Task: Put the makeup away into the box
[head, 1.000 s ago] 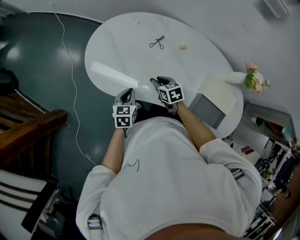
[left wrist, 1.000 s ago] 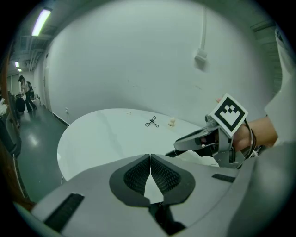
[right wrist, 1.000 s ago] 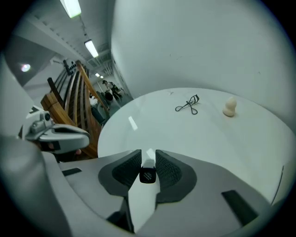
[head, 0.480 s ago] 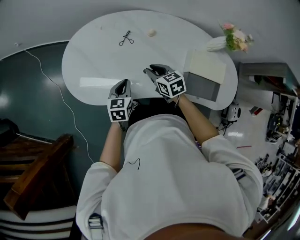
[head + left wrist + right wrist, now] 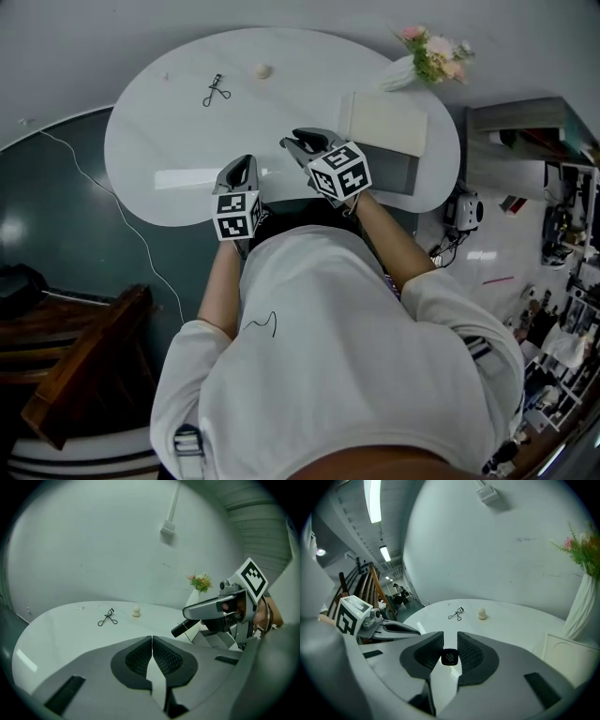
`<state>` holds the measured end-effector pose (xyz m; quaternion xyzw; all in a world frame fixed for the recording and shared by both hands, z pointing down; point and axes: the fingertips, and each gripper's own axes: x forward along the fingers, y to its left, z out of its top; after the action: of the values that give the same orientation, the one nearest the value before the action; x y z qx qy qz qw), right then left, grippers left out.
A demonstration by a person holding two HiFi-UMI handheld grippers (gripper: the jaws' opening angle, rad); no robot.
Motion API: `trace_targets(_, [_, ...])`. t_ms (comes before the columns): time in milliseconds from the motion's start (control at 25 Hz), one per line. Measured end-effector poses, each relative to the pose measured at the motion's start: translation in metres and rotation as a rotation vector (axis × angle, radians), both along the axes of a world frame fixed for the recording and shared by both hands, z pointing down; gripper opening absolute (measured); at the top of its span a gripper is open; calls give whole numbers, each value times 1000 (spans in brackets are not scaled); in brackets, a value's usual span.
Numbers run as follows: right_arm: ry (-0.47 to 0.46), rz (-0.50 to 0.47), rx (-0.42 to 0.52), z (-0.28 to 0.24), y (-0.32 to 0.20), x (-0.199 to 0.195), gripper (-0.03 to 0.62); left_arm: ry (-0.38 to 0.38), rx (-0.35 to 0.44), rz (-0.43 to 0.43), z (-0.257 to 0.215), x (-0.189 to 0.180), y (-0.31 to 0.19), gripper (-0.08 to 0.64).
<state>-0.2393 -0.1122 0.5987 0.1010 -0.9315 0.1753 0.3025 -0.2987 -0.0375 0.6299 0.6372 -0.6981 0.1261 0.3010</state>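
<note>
Right claw [image 5: 450,637] higher, black tube [image 5: 449,657] end-on.

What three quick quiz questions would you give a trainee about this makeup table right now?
1. True or false: the left gripper holds the eyelash curler.
2. What sits in the right gripper? A) a black tube B) a flower C) a brush
3. How many makeup items lie loose on the table?
Key: 1 false, it is shut and empty, and the curler lies on the table; 2 A; 3 two, the eyelash curler and the sponge.
</note>
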Motion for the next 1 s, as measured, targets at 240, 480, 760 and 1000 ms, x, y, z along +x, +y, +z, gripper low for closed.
trace_targets(240, [-25,12,1,-10,-25,33,89,-3,-11,44,-4,40,-30,21])
trace_targets(480, [-8,63,-4,-7,-53,78,89,-1,-23,127,-2,79,-58,21])
trace_targets(760, [18,134,-8,1,-71,130,89,0,-26,226,2,120,-87,21])
trace_targets(1000, [33,194,-11,4,-82,170,89,-2,-29,311,3,154,-107,21])
